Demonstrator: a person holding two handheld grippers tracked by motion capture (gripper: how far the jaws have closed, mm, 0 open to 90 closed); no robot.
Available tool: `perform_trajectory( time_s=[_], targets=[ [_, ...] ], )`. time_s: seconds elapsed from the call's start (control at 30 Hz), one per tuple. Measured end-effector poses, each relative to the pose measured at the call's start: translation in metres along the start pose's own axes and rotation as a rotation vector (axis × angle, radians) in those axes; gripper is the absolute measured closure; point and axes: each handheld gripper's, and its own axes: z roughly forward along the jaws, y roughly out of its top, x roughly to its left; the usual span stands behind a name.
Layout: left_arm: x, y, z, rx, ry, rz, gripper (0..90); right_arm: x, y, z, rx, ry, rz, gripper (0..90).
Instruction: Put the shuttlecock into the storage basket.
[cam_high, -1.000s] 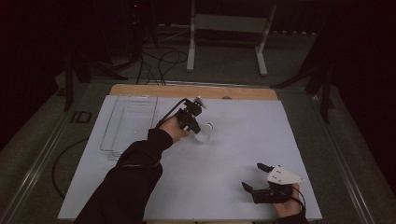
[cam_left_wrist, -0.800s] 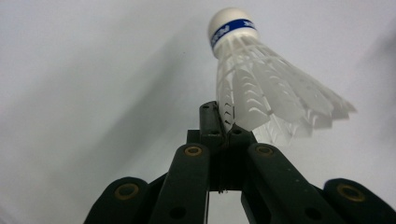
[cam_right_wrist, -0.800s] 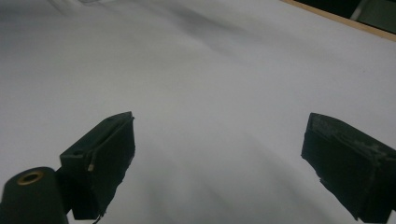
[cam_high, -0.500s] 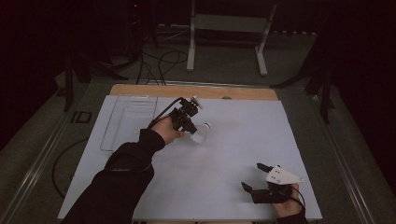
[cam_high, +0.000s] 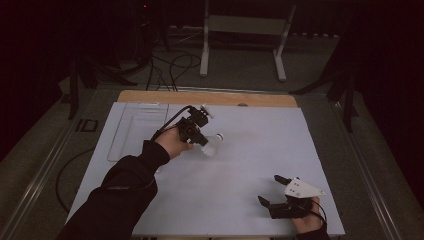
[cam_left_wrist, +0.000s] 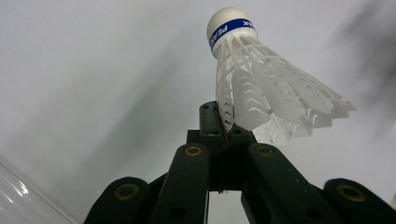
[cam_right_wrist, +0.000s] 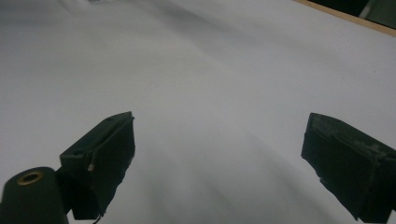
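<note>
Where pinched, shuttlecock (cam_left_wrist: 261, 88) skirt shows.

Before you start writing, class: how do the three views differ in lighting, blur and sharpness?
High view: dim, surroundings nearly black, only the white table lit. Left gripper view: the shuttlecock and the left gripper pinching its skirt are sharp, the background streaked with blur. Right gripper view: the right gripper stands open over soft, featureless table.

one shuttlecock (cam_left_wrist: 261, 88), two tools, one clear tray (cam_high: 135, 127), one table (cam_high: 250, 165)
</note>
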Motion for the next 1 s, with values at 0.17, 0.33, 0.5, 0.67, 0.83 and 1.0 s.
perform_trajectory(
  time_s=[0.17, 0.33, 0.5, 0.67, 0.83, 1.0],
  targets=[
    [0.003, -0.008, -0.010, -0.007, 0.007, -0.003, 90.0, 0.000, 0.000, 0.000, 0.006, -0.002, -0.001, 9.6],
    [0.008, -0.016, -0.017, -0.019, 0.021, -0.019, 90.0, 0.000, 0.000, 0.000, 0.005, -0.002, -0.005, 9.6],
    [0.013, -0.024, -0.022, -0.022, 0.028, -0.033, 90.0, 0.000, 0.000, 0.001, 0.005, -0.001, -0.003, 9.6],
    [0.022, -0.031, -0.031, -0.030, 0.039, -0.051, 90.0, 0.001, 0.000, 0.001, 0.006, -0.003, 0.000, 9.6],
    [0.029, -0.037, -0.042, -0.044, 0.055, -0.070, 90.0, 0.001, 0.000, 0.001, 0.009, -0.003, 0.001, 9.7],
    [0.034, -0.040, -0.048, -0.053, 0.076, -0.079, 90.0, 0.001, 0.000, 0.001, 0.010, -0.003, 0.003, 9.6]
  ],
)
